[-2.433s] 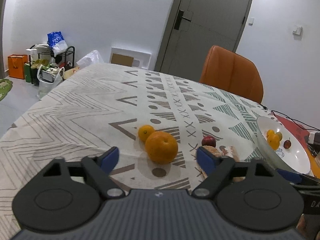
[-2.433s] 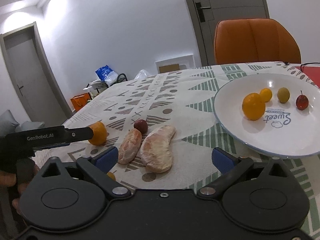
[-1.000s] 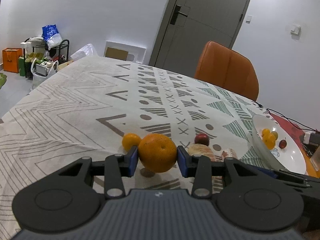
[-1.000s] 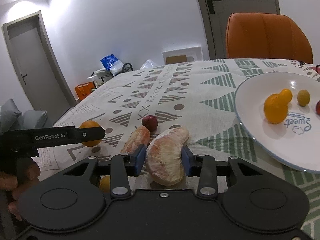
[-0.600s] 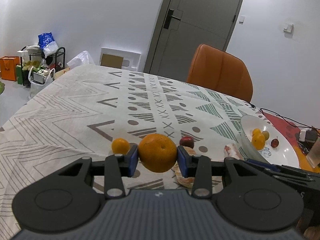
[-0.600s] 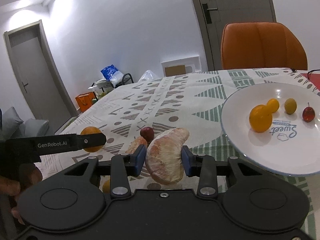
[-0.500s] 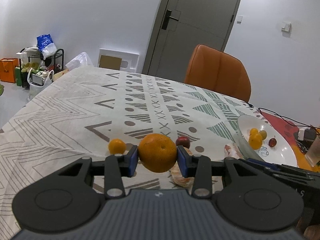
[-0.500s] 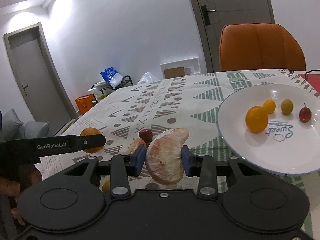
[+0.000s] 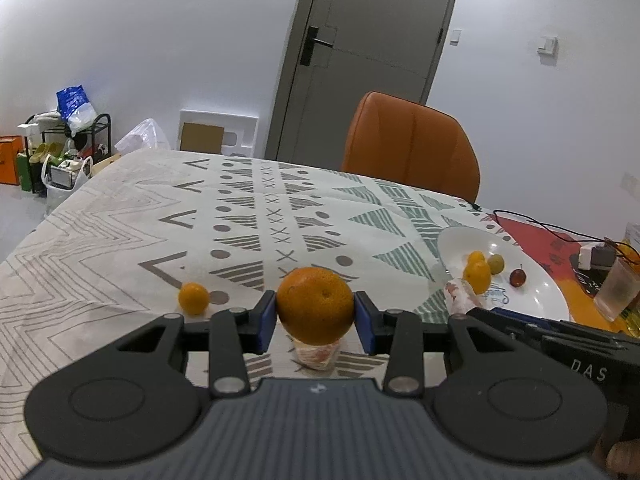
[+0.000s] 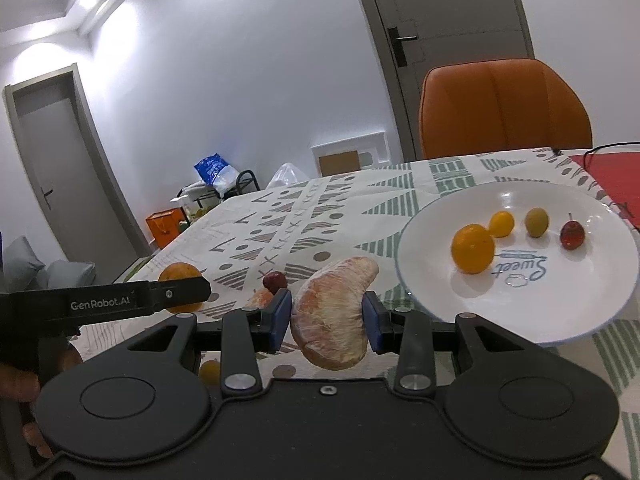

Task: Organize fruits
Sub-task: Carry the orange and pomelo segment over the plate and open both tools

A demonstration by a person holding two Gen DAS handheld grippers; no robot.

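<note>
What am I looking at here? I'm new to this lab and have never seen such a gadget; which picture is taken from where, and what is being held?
There is no robot: a person holds a hand-operated two-finger gripper in each hand, and each carries a wide-angle camera looking forward along its fingers. One picture comes from the left gripper, the other from the right gripper; the black shape at the bottom is the tool itself. The left one is shut on an orange. The right one is shut on a peeled citrus segment. On the patterned tablecloth lie a small orange, a second segment and a small red fruit. A white plate already holds four small fruits.
</note>
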